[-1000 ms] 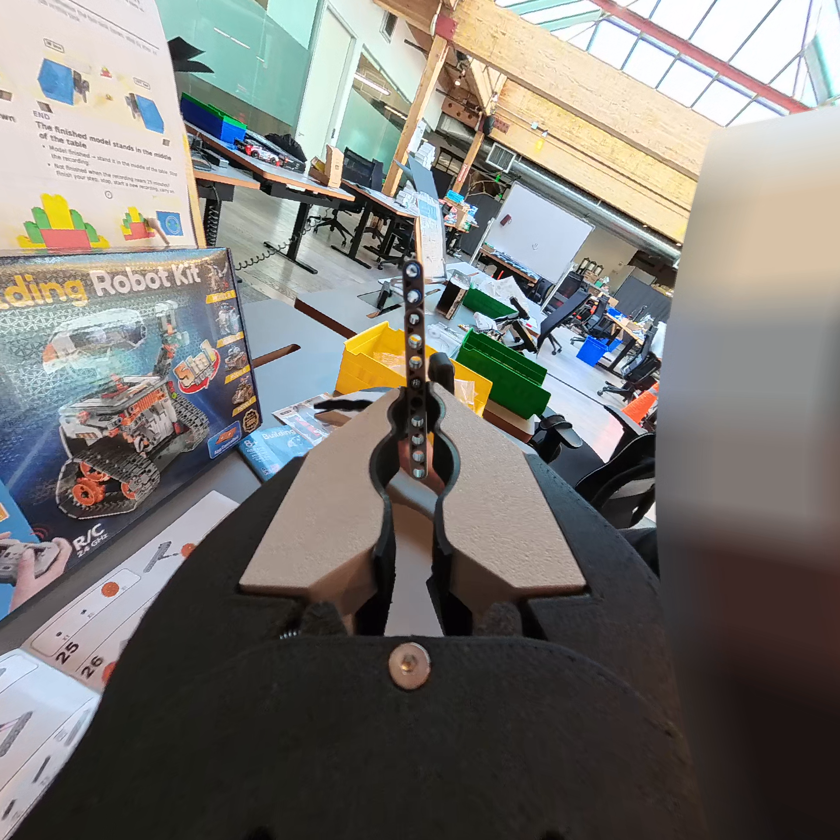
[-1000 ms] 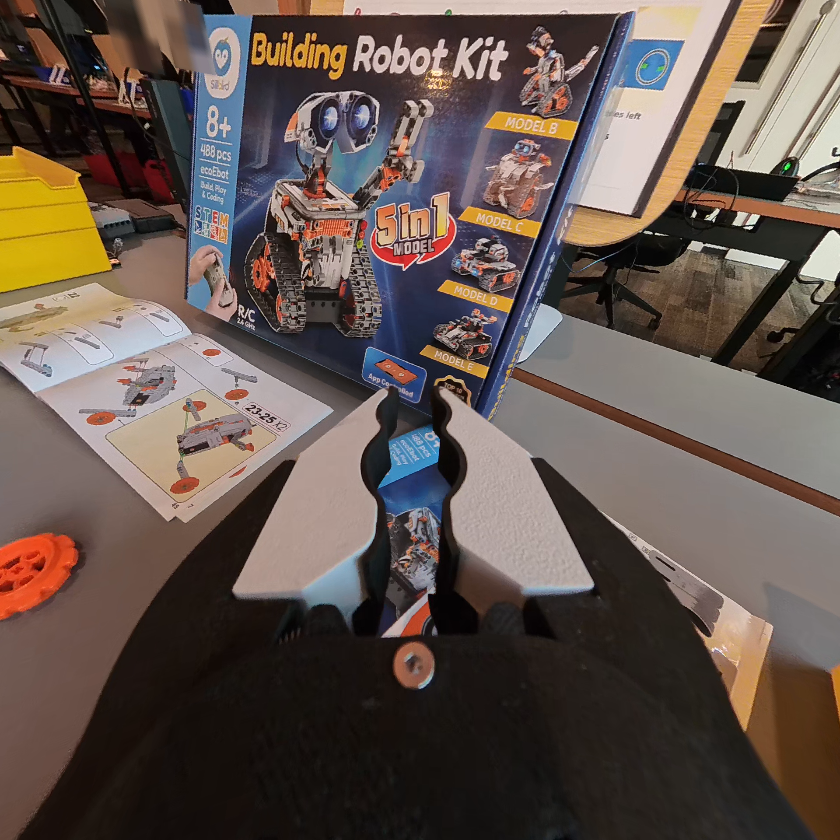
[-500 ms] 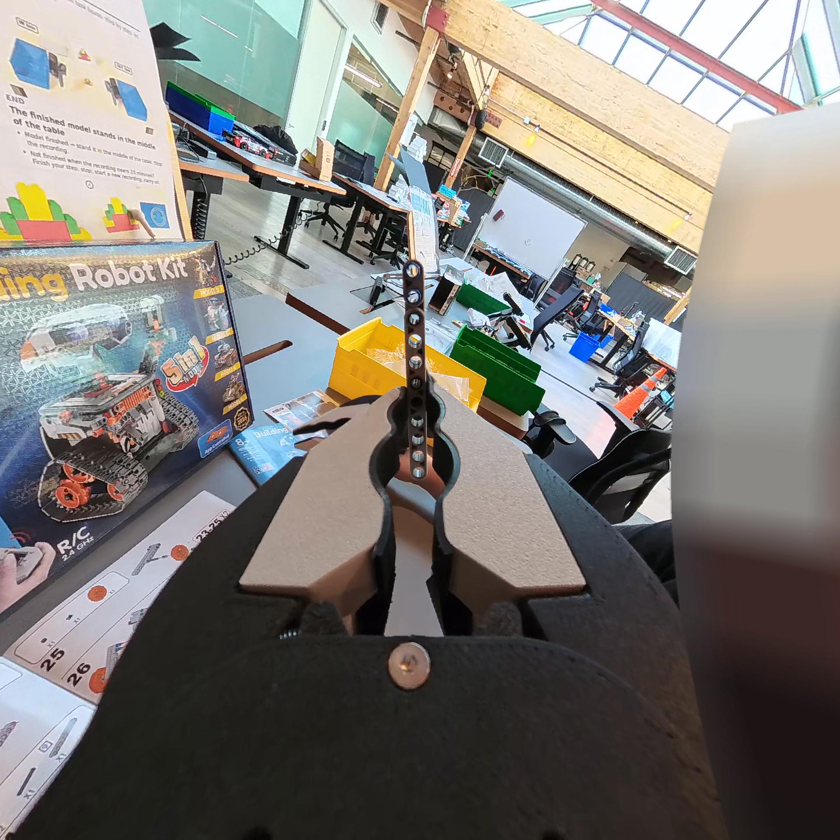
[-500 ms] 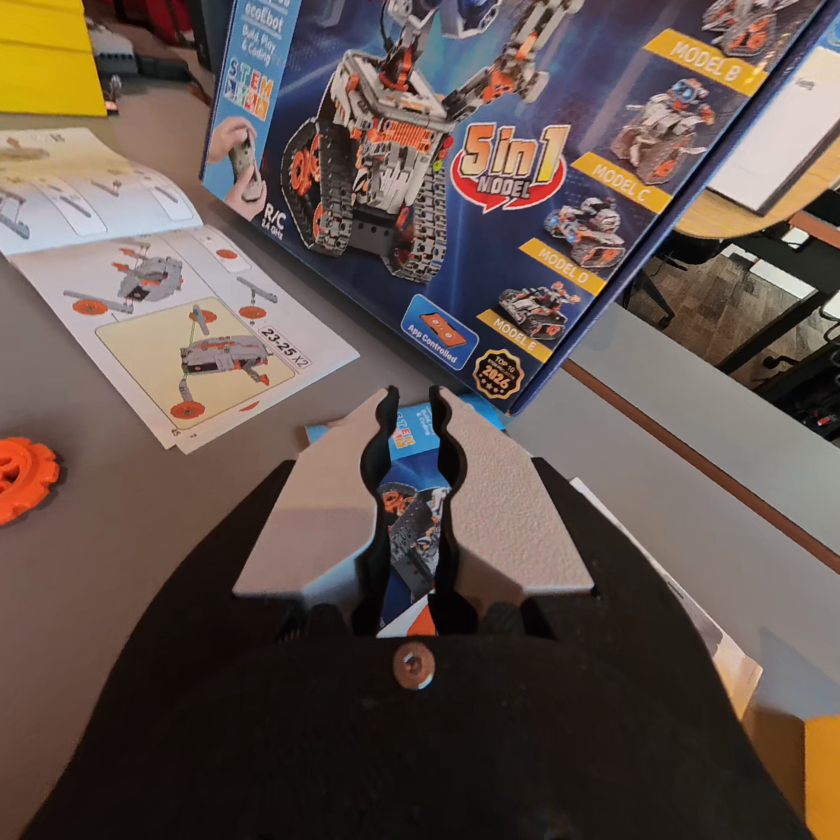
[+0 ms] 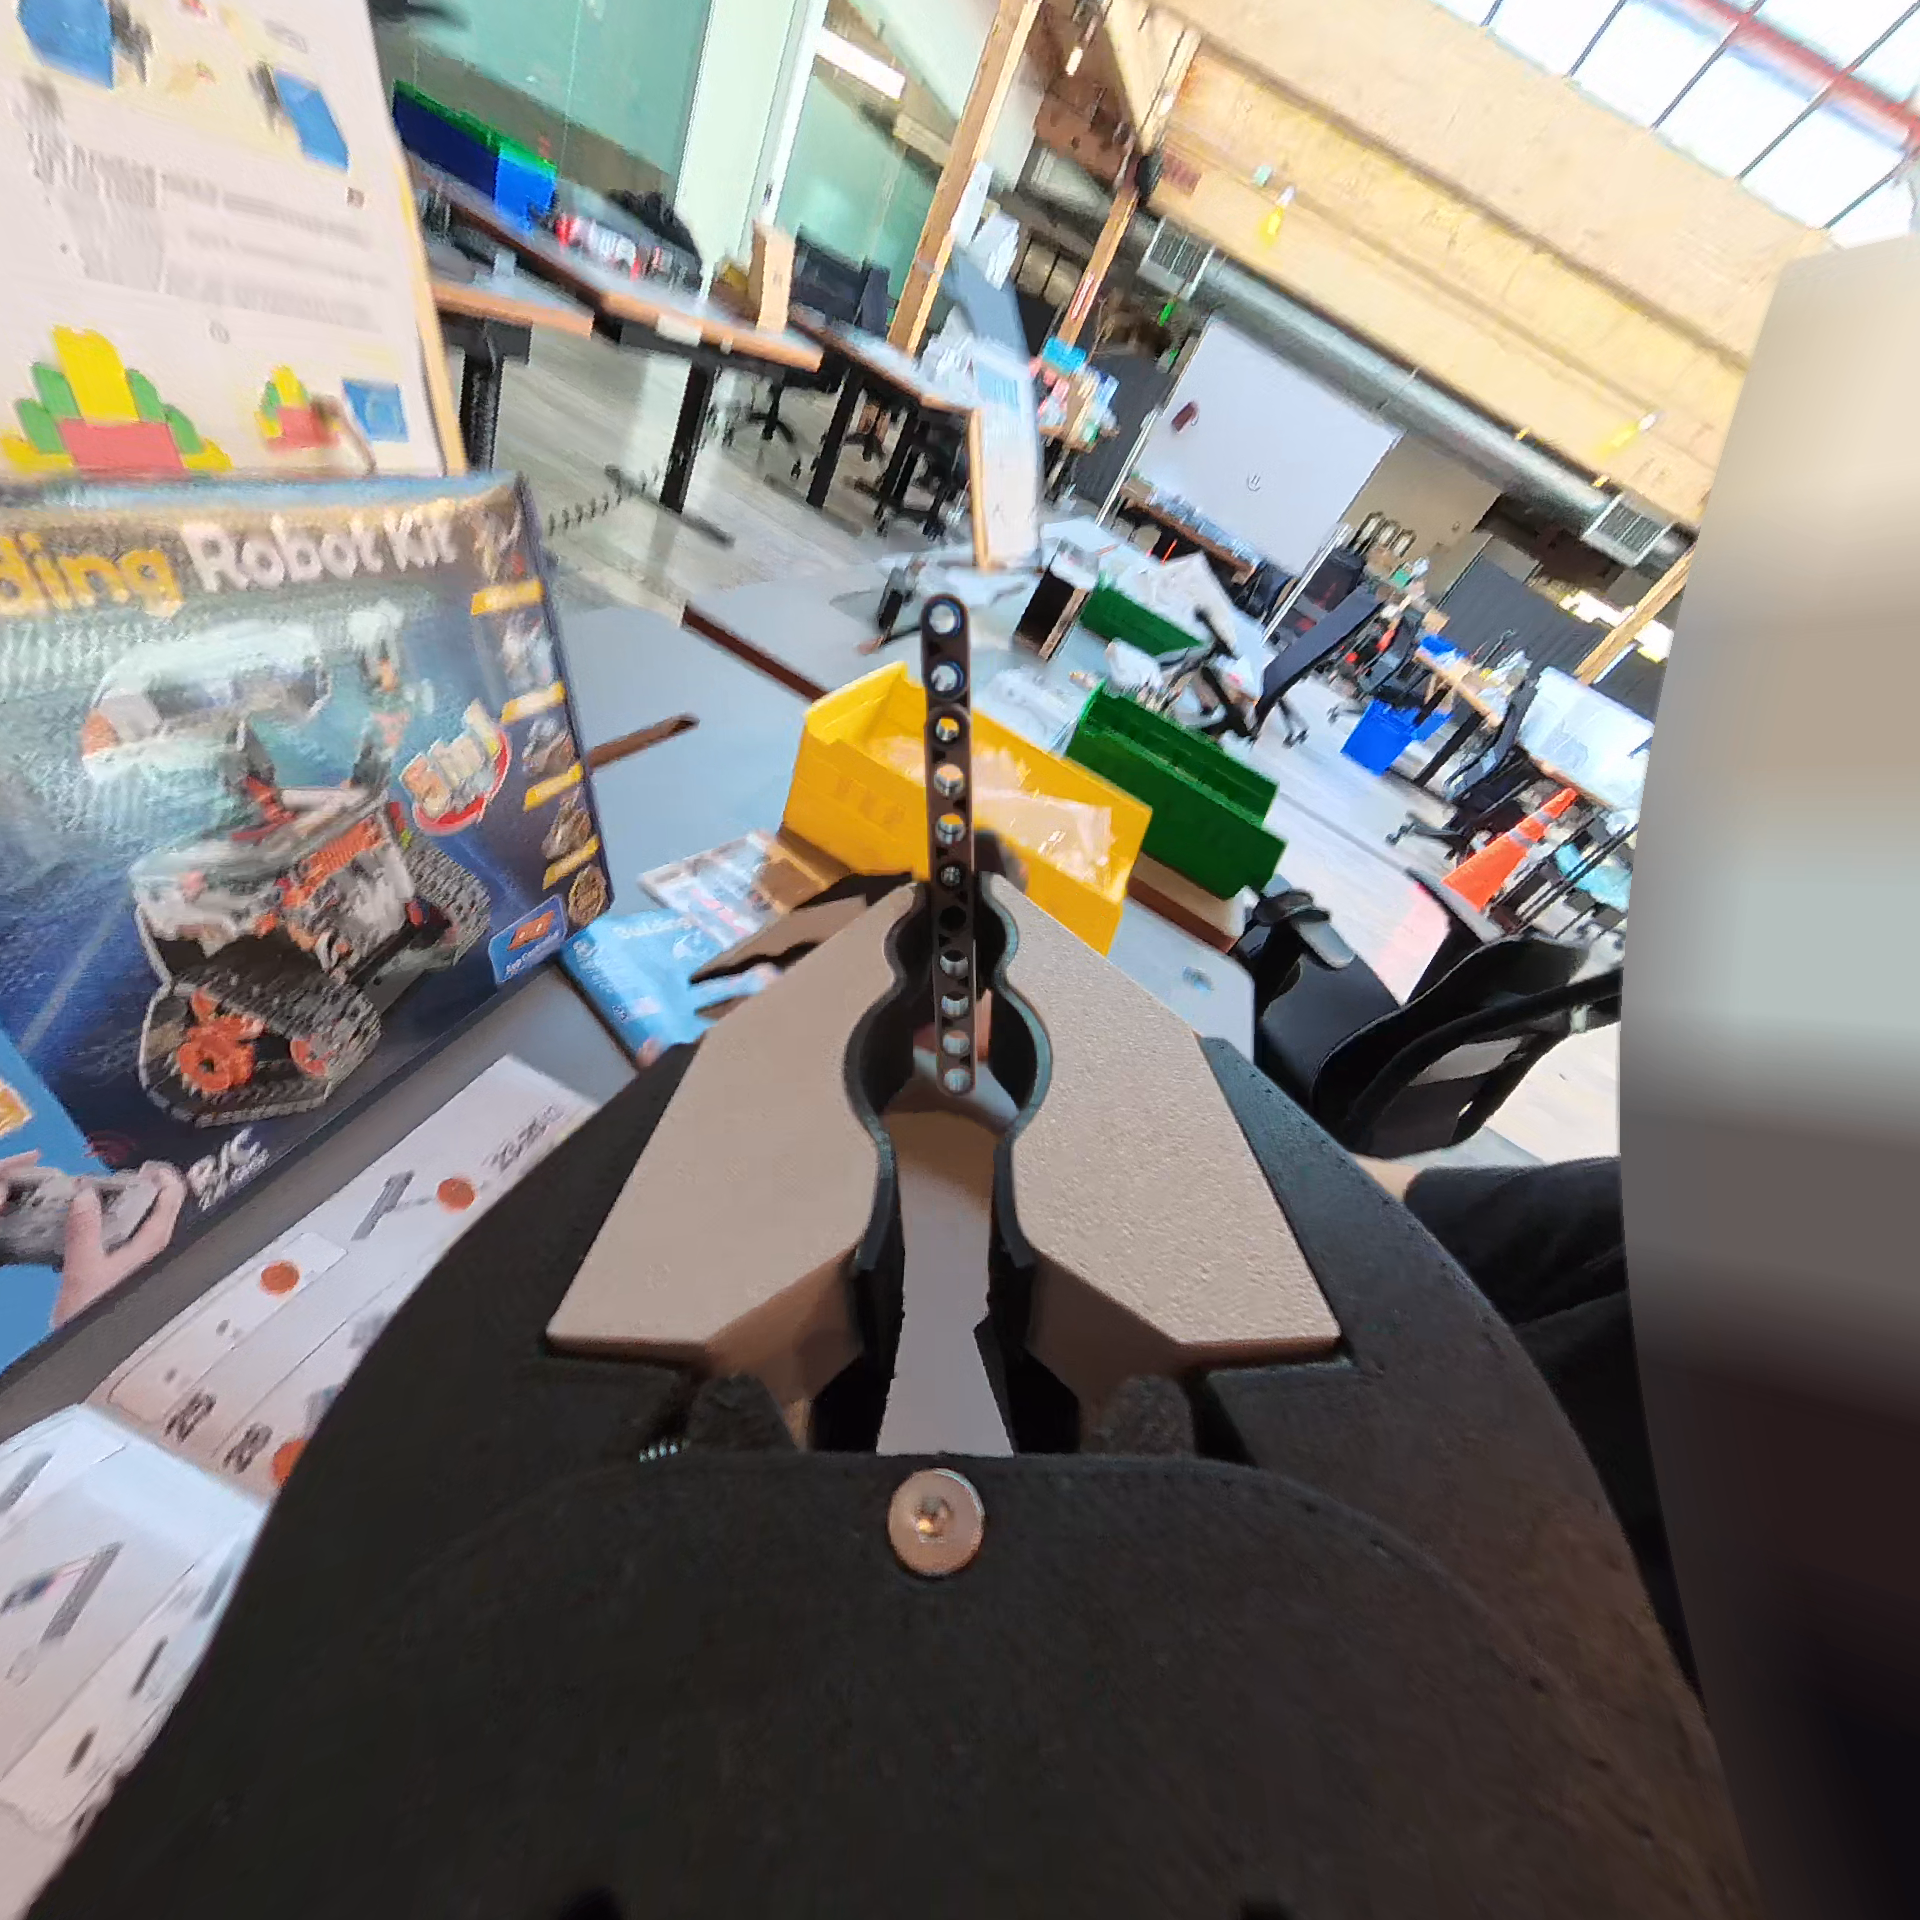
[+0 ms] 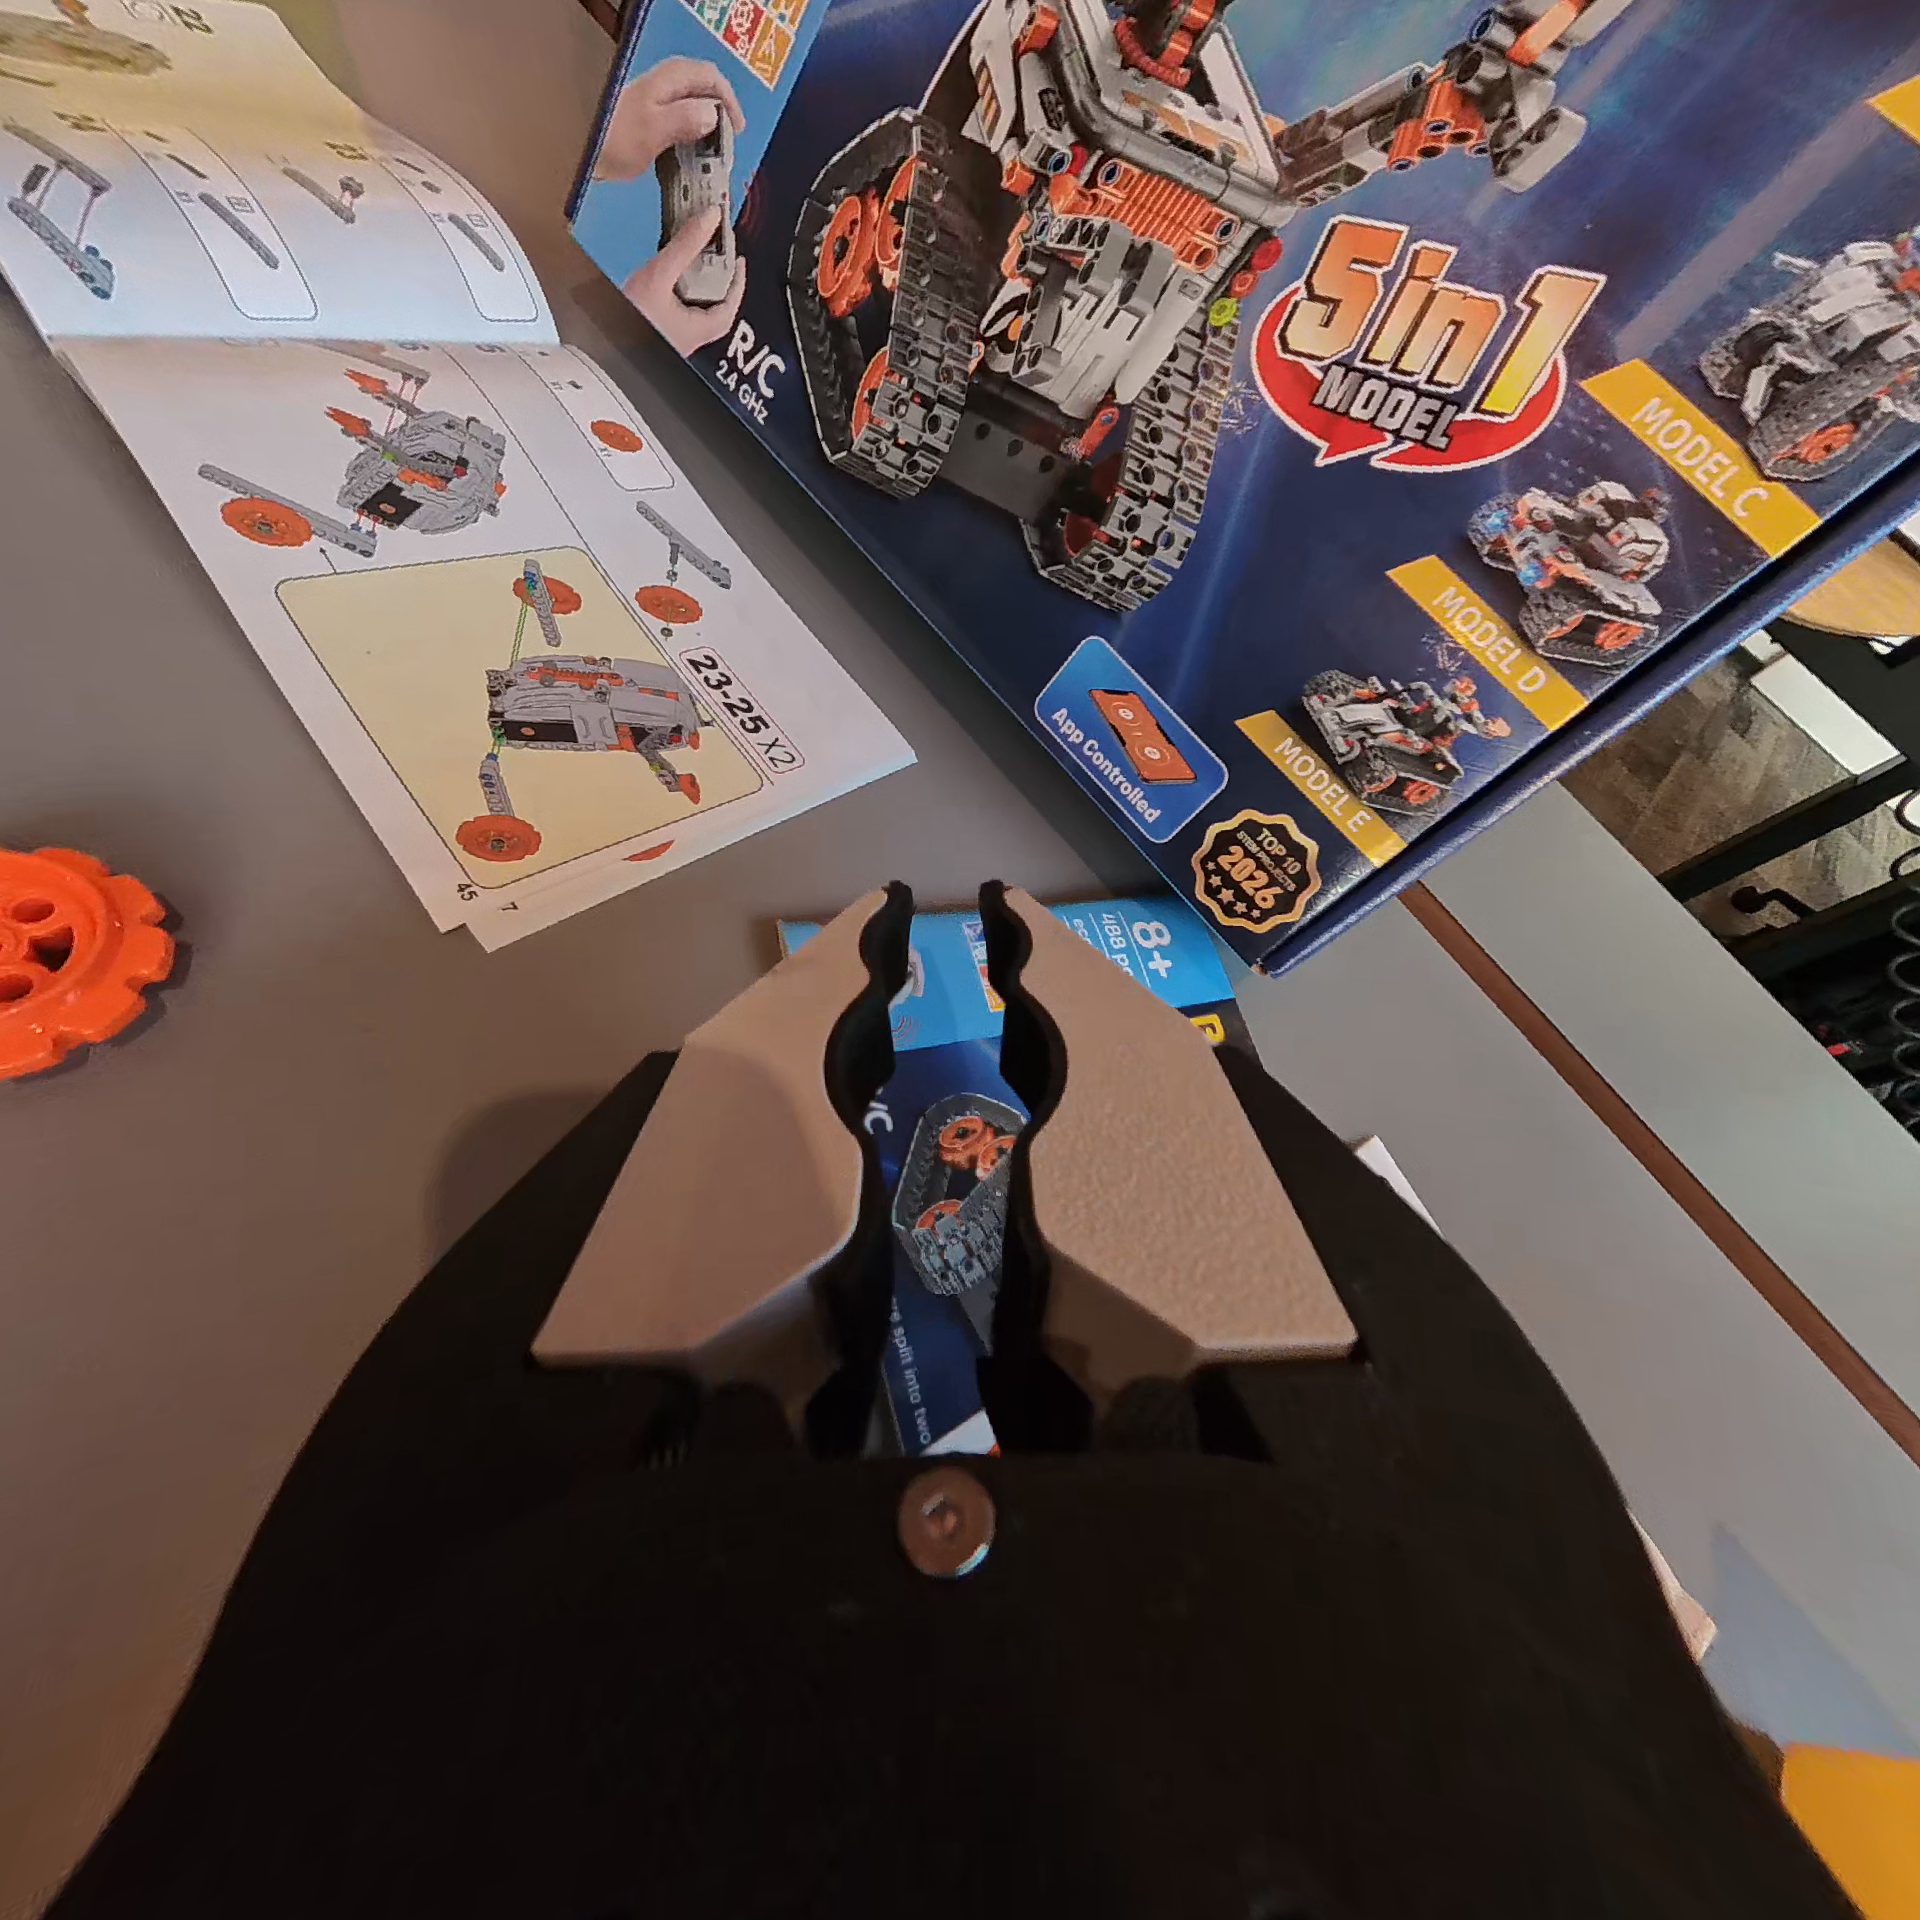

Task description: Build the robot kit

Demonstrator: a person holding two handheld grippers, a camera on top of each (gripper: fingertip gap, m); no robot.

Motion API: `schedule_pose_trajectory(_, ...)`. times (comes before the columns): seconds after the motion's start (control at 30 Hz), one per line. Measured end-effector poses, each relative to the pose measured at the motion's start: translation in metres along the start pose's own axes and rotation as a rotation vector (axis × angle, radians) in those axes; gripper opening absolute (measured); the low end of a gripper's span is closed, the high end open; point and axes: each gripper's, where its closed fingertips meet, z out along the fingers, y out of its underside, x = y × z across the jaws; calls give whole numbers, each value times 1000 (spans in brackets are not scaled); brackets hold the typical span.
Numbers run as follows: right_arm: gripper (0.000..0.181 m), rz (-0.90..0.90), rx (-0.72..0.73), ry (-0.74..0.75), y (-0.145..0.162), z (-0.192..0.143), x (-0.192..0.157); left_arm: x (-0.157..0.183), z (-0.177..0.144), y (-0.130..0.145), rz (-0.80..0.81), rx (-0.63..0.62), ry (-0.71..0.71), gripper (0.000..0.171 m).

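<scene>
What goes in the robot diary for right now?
left tool: shut on black beam | right tool: open, empty, above blue booklet

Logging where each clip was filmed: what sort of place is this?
Probably an open-plan workshop office: rows of desks with office chairs, a whiteboard, parts bins, under timber beams.

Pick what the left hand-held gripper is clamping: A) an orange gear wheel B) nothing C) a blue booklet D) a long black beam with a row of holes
D: the left hand-held gripper is shut on the long black beam, which stands upright between its tips in front of the yellow bin.
</scene>
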Motion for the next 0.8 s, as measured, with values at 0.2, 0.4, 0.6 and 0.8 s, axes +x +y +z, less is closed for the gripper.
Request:
schedule_pose_trajectory(0.2, 12, -35, 1, -18, -3, 3, -8, -33, 34, 39, -109, -157, -23, 5)
schedule_pose_trajectory(0.4, 17, 304, 429, -190, -89, -29, -16, -59, 65, 85, -208, -324, -27, 5)
schedule_pose_trajectory(0.6, 25, 183, 553, -273, -120, -50, -46, -66, 75, 105, -296, -380, 17, 5)
schedule_pose_trajectory(0.8, 19, 226, 579, -385, -132, -52, -67, -59, 79, 112, -362, -397, 96, 5)
